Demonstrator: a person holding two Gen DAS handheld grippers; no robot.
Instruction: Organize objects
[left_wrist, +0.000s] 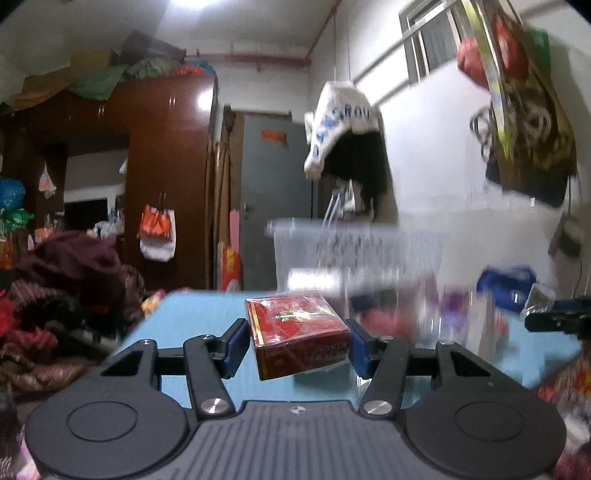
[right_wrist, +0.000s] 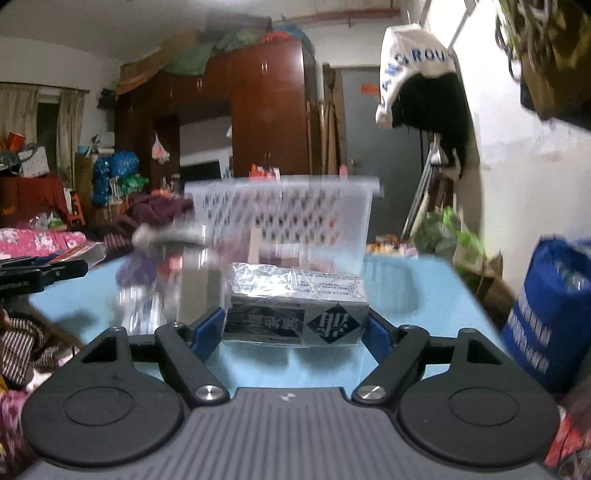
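Note:
In the left wrist view my left gripper (left_wrist: 297, 339) is shut on a small red box (left_wrist: 295, 332) in clear wrap. The box hangs tilted above the light blue table (left_wrist: 192, 321), with a blue pad against each side. In the right wrist view my right gripper (right_wrist: 293, 325) is shut on a wider grey and black box (right_wrist: 295, 314) wrapped in plastic, held level just over the table (right_wrist: 406, 280). Behind both boxes stands a translucent white perforated basket (left_wrist: 354, 251) (right_wrist: 288, 214). The left gripper's black body (right_wrist: 37, 277) shows at the left edge of the right wrist view.
A clear plastic jar (right_wrist: 162, 280) (left_wrist: 454, 317) stands on the table beside the basket. A blue bag (right_wrist: 546, 310) (left_wrist: 506, 284) sits at the right. Piled clothes (left_wrist: 66, 288) lie left of the table. Bags (left_wrist: 517, 110) hang on the white wall overhead.

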